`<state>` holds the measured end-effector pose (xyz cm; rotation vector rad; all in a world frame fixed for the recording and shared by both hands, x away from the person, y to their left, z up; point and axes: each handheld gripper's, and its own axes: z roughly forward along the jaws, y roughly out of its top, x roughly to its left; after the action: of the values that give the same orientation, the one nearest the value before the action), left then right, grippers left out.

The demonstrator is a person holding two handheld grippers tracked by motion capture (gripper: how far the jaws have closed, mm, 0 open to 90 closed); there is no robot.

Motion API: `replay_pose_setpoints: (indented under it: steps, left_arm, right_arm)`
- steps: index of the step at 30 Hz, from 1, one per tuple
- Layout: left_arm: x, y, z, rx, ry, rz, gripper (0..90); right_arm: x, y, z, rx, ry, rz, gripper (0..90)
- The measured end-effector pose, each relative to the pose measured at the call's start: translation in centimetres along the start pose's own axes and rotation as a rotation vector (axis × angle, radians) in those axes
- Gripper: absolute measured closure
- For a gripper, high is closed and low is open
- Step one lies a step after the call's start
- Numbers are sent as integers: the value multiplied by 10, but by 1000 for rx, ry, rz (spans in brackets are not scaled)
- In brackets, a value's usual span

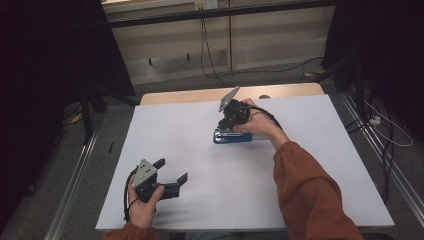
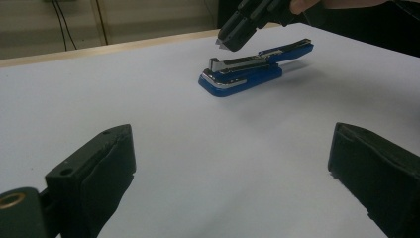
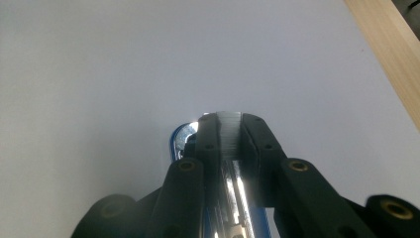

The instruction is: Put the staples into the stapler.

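Right gripper (image 1: 226,121), centre of the high view: jaws nearly together just above the blue stapler (image 1: 233,136); whether they pinch it I cannot tell. Left gripper (image 1: 172,176), lower left: jaws spread, nothing between them. White table (image 1: 310,165) bare between them; cables (image 1: 210,60) on the floor at the top.

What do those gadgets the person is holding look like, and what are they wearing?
Each hand-held gripper, left and right, is black with two blocky jaws, brass-coloured pivot rivets, a grey three-cornered plate on top and a trailing black cable. The person wears rust-orange sleeves.
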<state>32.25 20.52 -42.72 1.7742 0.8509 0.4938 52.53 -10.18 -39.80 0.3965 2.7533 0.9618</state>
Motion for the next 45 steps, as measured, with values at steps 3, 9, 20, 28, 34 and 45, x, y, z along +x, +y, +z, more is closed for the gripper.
replay_pose_setpoints:
  steps: [3, 9, 20, 28, 34, 45]
  left_arm:
    - [0, 0, 0, 1, 0, 3, 46]
    - [0, 0, 0, 1, -1, 3, 46]
    - [0, 0, 0, 3, -2, 0, 46]
    - [0, 0, 0, 7, -4, 1, 46]
    - [0, 0, 0, 7, -5, 1, 46]
    - [0, 0, 0, 6, -6, 0, 46]
  right_arm:
    - [0, 0, 2, 9, 6, -9, 793]
    - [-1, 0, 4, 26, 4, -24, 793]
    - [-2, -2, 9, 46, 29, -35, 793]
    - [-3, -5, 12, 56, 39, -43, 793]
    - [-3, -5, 12, 61, 42, -49, 793]
    - [-5, -7, 10, 71, 29, -72, 792]
